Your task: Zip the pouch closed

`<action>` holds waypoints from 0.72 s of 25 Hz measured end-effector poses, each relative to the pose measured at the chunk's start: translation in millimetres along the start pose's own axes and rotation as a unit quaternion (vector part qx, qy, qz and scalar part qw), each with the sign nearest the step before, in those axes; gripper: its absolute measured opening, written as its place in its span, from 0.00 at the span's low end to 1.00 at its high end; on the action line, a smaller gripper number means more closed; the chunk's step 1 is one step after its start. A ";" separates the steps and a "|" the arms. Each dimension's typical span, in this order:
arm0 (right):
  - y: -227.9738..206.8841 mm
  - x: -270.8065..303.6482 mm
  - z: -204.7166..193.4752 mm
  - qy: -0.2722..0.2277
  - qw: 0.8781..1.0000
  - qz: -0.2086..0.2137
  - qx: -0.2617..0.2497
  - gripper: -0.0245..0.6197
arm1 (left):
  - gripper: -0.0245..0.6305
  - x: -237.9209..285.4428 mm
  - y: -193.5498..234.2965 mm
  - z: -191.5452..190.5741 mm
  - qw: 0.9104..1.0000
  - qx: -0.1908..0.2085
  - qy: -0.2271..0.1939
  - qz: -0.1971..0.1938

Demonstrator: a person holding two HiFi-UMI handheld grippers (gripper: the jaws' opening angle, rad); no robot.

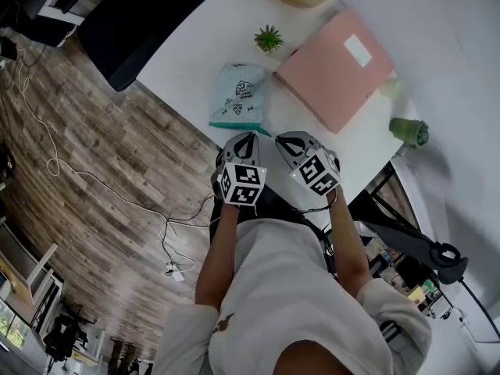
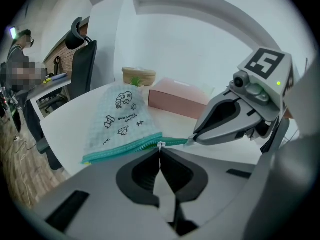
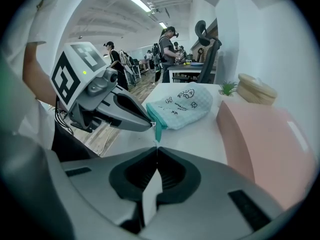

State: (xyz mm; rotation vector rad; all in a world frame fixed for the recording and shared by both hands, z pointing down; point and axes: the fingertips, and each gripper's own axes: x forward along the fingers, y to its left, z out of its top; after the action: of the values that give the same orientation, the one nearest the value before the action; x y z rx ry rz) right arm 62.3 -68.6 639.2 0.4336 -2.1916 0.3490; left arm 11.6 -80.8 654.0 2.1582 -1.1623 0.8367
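Pouch lies flat on the white table near its edge, zipper side toward the person. A pink box sits just beside it. Left gripper: jaws together, pinching the zipper pull. Right gripper: jaws together too, nipping the teal tape end of the zipper. The two tips sit just beside each other. Can't tell how much of the zipper is closed.

wood-plank floor, white table
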 end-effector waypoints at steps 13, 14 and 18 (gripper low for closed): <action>-12.7 -2.4 -14.0 0.009 1.000 -0.007 0.022 0.04 | 0.03 -6.5 27.7 -1.4 0.999 -0.033 -0.003 0.019; -13.2 -2.5 -15.0 0.009 1.000 -0.008 0.024 0.04 | 0.03 -6.8 29.2 -1.4 0.999 -0.033 -0.003 0.022; -15.2 -3.7 -16.9 0.012 1.000 -0.011 0.023 0.04 | 0.03 -9.6 35.4 -3.1 0.999 -0.038 -0.003 0.030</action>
State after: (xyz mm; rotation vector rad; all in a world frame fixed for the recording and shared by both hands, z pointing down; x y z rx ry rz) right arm 82.7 -75.0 647.8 0.4755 -2.1585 0.3921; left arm -24.0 -90.5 654.9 2.0755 -1.2481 0.7987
